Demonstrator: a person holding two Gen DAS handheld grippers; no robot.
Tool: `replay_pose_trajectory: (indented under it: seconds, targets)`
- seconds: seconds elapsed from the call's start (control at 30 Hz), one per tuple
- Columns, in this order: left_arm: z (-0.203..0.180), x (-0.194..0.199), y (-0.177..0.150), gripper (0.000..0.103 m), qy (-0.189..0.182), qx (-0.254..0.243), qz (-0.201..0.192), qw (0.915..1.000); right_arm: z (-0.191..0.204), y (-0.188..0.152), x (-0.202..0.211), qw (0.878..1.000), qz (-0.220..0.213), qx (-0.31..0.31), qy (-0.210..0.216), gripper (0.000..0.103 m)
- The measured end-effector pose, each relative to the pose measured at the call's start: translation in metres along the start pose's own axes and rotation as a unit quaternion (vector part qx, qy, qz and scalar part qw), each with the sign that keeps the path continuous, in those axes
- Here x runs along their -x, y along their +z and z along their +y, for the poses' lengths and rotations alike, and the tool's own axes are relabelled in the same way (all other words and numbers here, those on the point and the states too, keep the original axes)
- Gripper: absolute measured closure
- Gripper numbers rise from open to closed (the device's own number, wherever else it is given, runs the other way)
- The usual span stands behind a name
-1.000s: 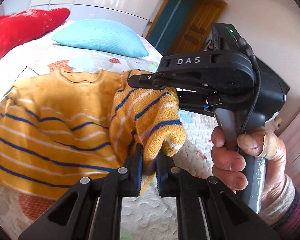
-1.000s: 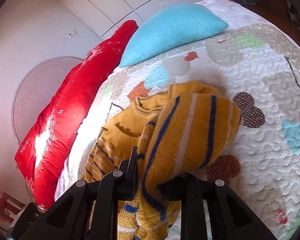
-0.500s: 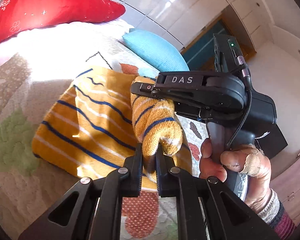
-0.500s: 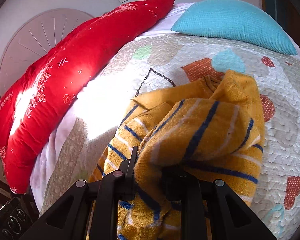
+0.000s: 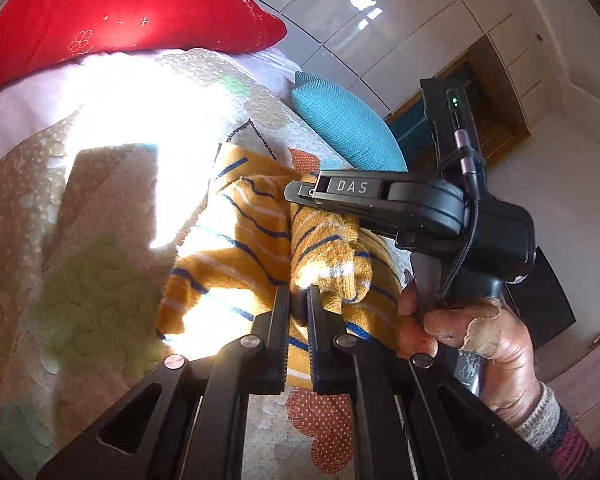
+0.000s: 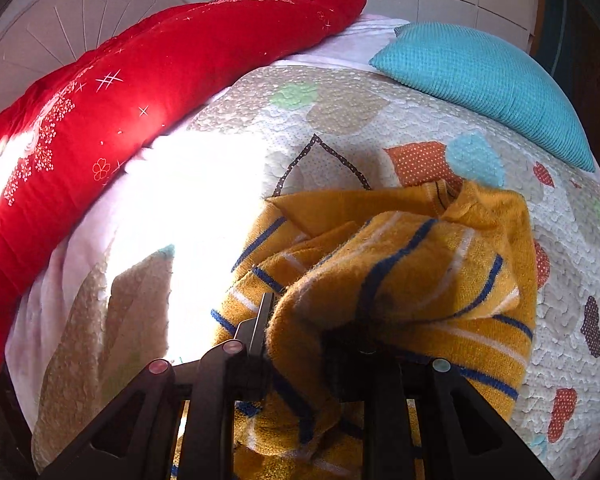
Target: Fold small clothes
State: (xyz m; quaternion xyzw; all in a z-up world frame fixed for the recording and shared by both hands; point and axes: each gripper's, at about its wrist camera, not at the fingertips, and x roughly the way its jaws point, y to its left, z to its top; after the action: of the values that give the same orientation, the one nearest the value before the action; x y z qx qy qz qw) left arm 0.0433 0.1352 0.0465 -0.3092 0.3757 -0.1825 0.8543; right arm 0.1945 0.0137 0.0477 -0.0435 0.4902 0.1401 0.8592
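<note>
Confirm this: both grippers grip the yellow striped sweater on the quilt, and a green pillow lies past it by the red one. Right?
Not quite: the pillow is blue, not green, as the right wrist view shows. The rest holds: the left gripper and right gripper both grip the yellow striped sweater on the quilt, near the red pillow.

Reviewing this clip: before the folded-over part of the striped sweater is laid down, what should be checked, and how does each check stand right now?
1. Left gripper pinching the mustard-yellow knitted sweater with blue and white stripes: ok.
2. Right gripper has knit between its fingers: ok, though its jaws are opening.
3. Sweater body lying on the patchwork quilt: ok.
4. Fold edge straight: not ok, fabric bunched.
5. Turquoise pillow and red cushion apart from the sweater: ok.
</note>
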Motion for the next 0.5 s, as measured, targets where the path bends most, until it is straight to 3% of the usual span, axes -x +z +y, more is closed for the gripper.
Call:
replay_pose_trajectory:
  seconds: [0.13, 0.27, 0.37, 0.5]
  targets:
    - [0.031, 0.010, 0.018, 0.096, 0.046, 0.033, -0.018, 0.9983, 0.010, 0.009, -0.010, 1.000, 0.001, 0.009, -0.006, 0.075]
    - [0.071, 0.018, 0.027, 0.096, 0.053, 0.103, -0.022, 0.9931, 0.019, 0.018, -0.029, 1.000, 0.017, -0.002, 0.003, 0.074]
    - [0.082, 0.022, 0.029, 0.096, 0.068, 0.122, -0.030, 0.9897, 0.025, 0.021, -0.042, 1.000, 0.025, -0.012, 0.010, 0.070]
    - [0.082, 0.019, 0.032, 0.096, 0.073, 0.126, -0.029, 0.9889, 0.027, 0.025, -0.053, 0.998, 0.029, -0.036, 0.040, 0.046]
